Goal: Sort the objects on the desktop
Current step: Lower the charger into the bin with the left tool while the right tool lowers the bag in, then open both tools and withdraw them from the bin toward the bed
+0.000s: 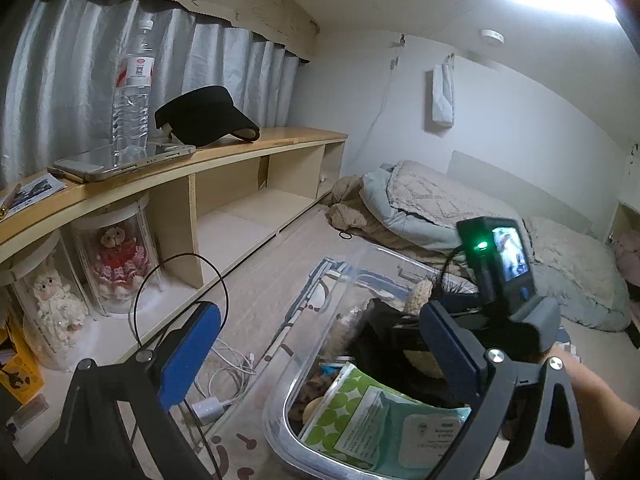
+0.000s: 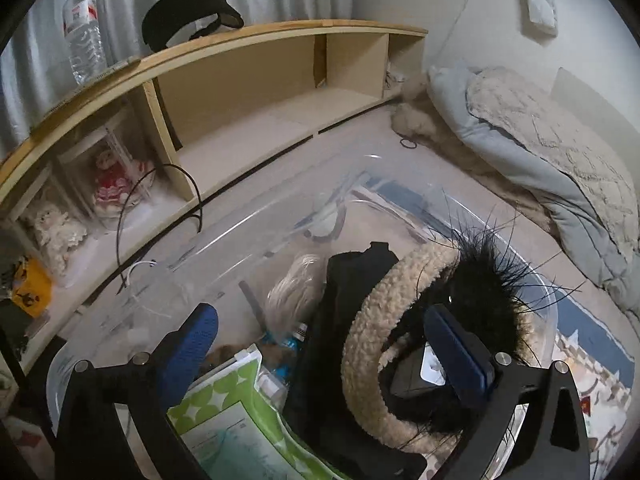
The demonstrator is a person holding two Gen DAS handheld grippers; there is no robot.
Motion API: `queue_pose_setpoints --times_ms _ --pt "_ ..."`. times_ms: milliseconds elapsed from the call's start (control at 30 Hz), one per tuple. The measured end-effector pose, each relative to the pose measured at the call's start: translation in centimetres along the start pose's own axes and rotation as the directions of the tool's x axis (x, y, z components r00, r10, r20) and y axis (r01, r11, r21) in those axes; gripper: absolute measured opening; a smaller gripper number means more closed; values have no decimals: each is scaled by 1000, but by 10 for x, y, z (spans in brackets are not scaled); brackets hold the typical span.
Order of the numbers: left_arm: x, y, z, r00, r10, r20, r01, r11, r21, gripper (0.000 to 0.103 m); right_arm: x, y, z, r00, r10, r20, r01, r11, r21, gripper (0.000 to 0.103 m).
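A long shelf (image 1: pixel 240 148) runs from lower left to upper right of the frame. On its top, from left: a tablet (image 1: pixel 124 162), a bottle (image 1: pixel 134 84) standing on it, a visor (image 1: pixel 204 118). Two dolls (image 1: pixel 114 260) sit in its left compartment. A bin (image 1: pixel 280 408) lies low centre, a wipes pack (image 1: pixel 360 420) inside it. Bedding (image 1: pixel 440 204) lies at right

Bin (image 2: pixel 548 304) contents half-buried under headband (image 2: pixel 372 320), wipes pack (image 1: pixel 360 420) cut off
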State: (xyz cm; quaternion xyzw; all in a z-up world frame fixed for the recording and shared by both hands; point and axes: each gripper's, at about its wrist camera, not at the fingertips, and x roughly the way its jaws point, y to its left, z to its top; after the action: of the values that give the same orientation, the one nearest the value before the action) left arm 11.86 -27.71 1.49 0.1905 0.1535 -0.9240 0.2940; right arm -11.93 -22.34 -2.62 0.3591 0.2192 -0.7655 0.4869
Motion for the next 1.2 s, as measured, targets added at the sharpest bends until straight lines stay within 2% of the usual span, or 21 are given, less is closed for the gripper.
queue_pose_setpoints --times_ms 33,100,133,233,400,633,833,1000,1033,1067,1100,1133,1200 --pt "1 -1 -1 1000 -2 -3 2 1000 2 100 -3 -5 -2 1000 6 7 -6 1000 5 102" --pt "2 -2 -1 1000 -2 -7 2 1000 7 100 -5 -7 0 1000 26 18 -26 1000 17 91" --pt "2 -3 -2 1000 -1 -7 2 1000 12 100 -6 -10 0 999 33 16 -33 999 27 81" --pt "1 -6 -2 1000 2 -4 -2 1000 21 100 -13 -17 -2 998 63 28 -65 997 53 69" --pt "0 -9 -1 1000 6 -4 -5 1000 23 100 -35 -21 -6 990 111 92 -116 991 59 69" --pt "-3 -11 -2 1000 5 4 -5 1000 22 100 -74 -27 -16 965 177 192 -188 981 38 69" --pt "-6 -14 -2 1000 4 4 -4 1000 27 100 -103 -34 -31 948 198 250 -209 978 20 69" --pt "-11 -20 -4 1000 -4 8 4 999 49 100 -121 -44 -46 925 218 311 -238 971 26 70" --pt "-11 -21 -4 1000 -5 7 4 999 52 100 -123 -47 -49 924 214 317 -236 971 30 73" --pt "-12 -22 -4 1000 -5 7 5 999 54 100 -126 -48 -52 922 209 325 -232 972 32 84" --pt "-13 -23 -4 1000 -6 6 5 998 56 100 -130 -50 -55 919 198 342 -223 974 33 89" --pt "-14 -25 -5 1000 -7 6 7 998 59 100 -136 -52 -58 913 183 365 -207 978 28 92" --pt "-16 -27 -5 1000 -8 7 8 998 65 100 -142 -54 -63 910 163 382 -184 983 19 92"
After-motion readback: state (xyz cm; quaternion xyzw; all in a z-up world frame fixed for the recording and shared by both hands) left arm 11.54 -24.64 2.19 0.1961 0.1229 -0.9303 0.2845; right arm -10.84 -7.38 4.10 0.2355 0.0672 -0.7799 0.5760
